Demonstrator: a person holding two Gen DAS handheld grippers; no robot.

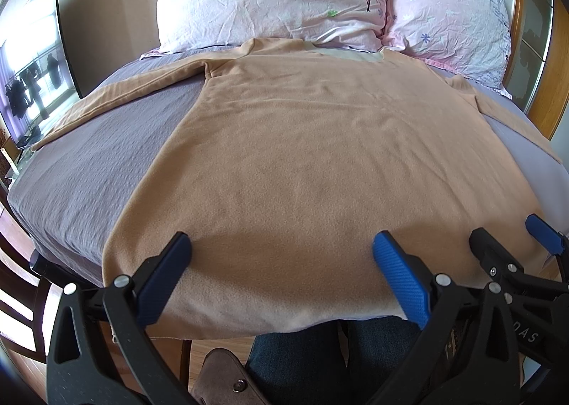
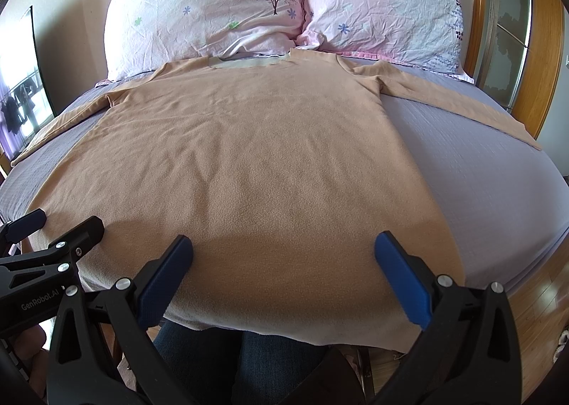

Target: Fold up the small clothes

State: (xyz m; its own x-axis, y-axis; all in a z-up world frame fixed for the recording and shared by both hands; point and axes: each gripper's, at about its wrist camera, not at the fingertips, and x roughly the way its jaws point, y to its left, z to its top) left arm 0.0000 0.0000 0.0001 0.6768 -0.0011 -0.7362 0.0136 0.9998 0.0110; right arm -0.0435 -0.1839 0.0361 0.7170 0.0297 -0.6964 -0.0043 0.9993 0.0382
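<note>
A tan long-sleeved fleece top (image 1: 302,141) lies flat on the bed, collar toward the pillows, both sleeves spread out to the sides. It also shows in the right wrist view (image 2: 256,156). My left gripper (image 1: 281,252) is open and empty, hovering over the hem near its left part. My right gripper (image 2: 282,252) is open and empty over the hem's right part. The right gripper also shows at the right of the left wrist view (image 1: 512,234), and the left gripper at the left of the right wrist view (image 2: 64,223).
The bed has a lilac cover (image 1: 89,170), also seen in the right wrist view (image 2: 480,173). Two floral pillows (image 2: 213,10) (image 2: 384,10) lie at the head. A wooden headboard frame (image 2: 480,13) stands at right. The person's jeans-clad legs (image 1: 302,358) are below the bed edge.
</note>
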